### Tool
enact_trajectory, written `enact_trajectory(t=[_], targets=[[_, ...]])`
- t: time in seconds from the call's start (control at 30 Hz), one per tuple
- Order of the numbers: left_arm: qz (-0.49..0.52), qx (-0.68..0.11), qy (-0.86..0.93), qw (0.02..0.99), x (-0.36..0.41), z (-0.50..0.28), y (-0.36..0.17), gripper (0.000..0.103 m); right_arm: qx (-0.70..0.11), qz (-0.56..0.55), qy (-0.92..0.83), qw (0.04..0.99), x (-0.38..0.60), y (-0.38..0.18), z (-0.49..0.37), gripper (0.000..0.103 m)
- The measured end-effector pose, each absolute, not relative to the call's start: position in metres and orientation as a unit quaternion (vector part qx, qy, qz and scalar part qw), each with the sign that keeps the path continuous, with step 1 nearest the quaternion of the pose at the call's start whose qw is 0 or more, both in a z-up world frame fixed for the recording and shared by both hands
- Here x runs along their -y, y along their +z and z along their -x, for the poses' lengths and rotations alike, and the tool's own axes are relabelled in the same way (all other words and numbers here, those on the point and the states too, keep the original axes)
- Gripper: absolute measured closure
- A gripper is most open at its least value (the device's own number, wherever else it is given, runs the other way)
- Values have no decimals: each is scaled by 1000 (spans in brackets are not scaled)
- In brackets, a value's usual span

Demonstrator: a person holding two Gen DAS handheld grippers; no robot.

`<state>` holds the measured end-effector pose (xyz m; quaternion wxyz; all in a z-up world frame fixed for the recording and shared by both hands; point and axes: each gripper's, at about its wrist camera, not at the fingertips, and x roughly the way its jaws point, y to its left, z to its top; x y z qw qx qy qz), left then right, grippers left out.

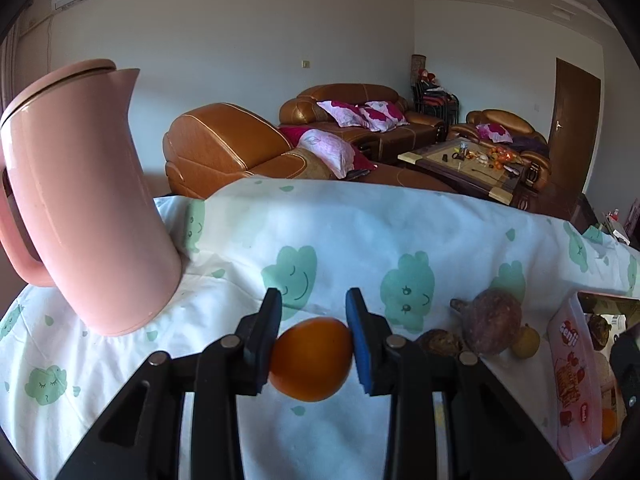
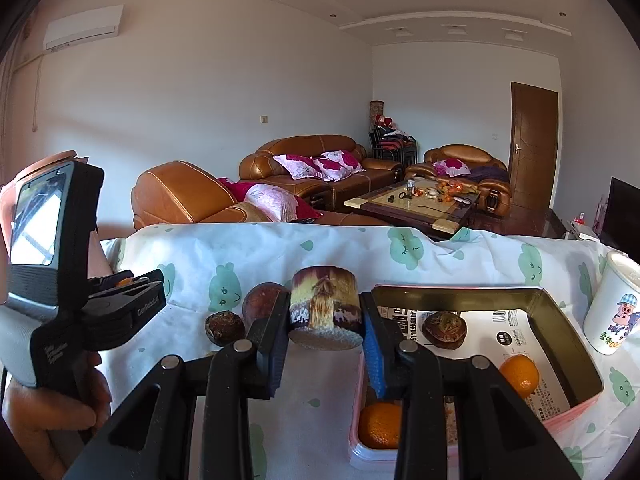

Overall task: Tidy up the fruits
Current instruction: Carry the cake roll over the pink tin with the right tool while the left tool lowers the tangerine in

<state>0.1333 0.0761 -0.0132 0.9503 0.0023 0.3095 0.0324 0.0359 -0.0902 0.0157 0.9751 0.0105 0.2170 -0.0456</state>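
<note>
My left gripper is shut on an orange fruit, its pads pressing both sides just above the cloud-print cloth. Seen from the right wrist, that left gripper shows side on at the left, held by a hand. My right gripper is shut on a short purple-and-yellow cane piece beside the pink-sided box. Two oranges and a dark wrinkled fruit lie in the box. A round brown fruit and another dark wrinkled one rest on the cloth.
A tall pink jug stands at the left of the table. A white printed cup stands to the right of the box. A small yellow fruit lies near the box. Sofas and a coffee table lie beyond the far edge.
</note>
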Motion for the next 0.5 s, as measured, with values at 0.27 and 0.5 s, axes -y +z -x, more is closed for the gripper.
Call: enact_trajectory(t=[0.27, 0.5], targets=[[2, -307, 25, 952, -63, -91, -12, 68, -226, 2, -22, 974, 83, 17, -24, 68], [-13, -300, 3, 954, -36, -67, -7, 68, -222, 20, -15, 975, 94, 20, 2, 68]])
